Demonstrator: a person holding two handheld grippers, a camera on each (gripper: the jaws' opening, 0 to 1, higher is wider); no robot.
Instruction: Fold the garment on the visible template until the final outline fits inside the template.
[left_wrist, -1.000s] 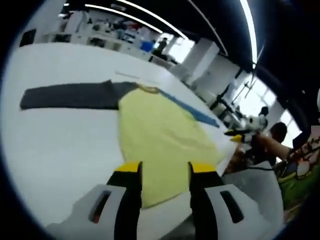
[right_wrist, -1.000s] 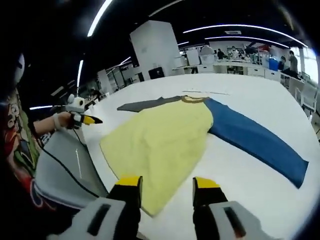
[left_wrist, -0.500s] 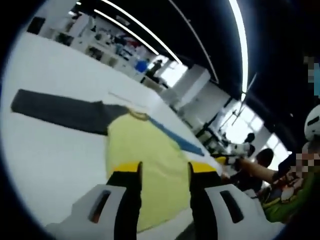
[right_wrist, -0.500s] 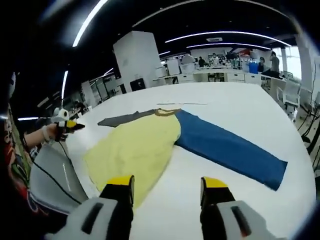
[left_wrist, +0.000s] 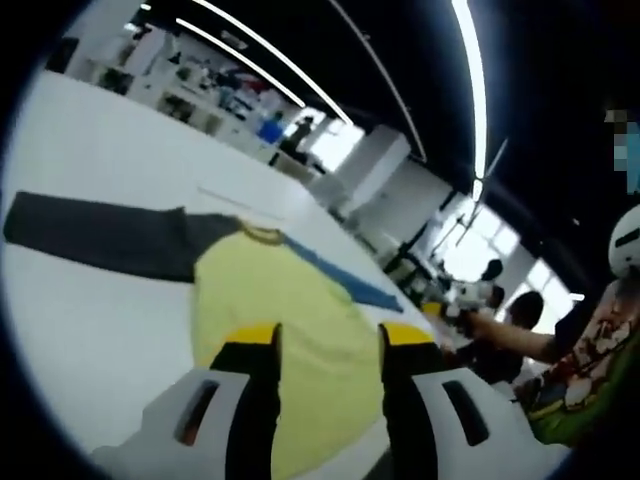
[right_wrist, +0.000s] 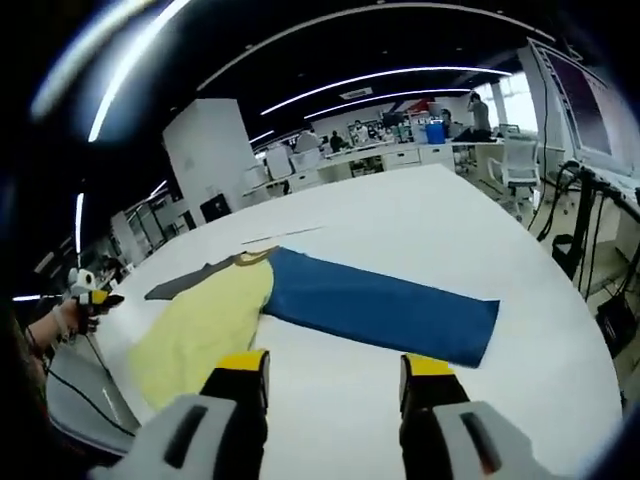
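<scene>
A long-sleeved garment with a pale yellow body (right_wrist: 205, 325), a dark grey sleeve (left_wrist: 100, 235) and a blue sleeve (right_wrist: 375, 307) lies spread flat on a broad white worktop (right_wrist: 420, 215) in an open-plan workspace lit by ceiling strips. In the left gripper view, the left gripper (left_wrist: 328, 338), its yellow-tipped black jaws set wide with nothing between them, hangs over the lower part of the yellow body, the grey sleeve stretching away to the left of the view and the blue sleeve running off as a thin band beyond the collar. In the right gripper view, the right gripper (right_wrist: 335, 366), jaws likewise wide and holding nothing, is poised above bare worktop just short of the blue sleeve, which extends to the right of the view. At that view's left edge a person's hand holds the left gripper beside the garment's hem. White desks and office chairs (right_wrist: 515, 165) stand in the background.
</scene>
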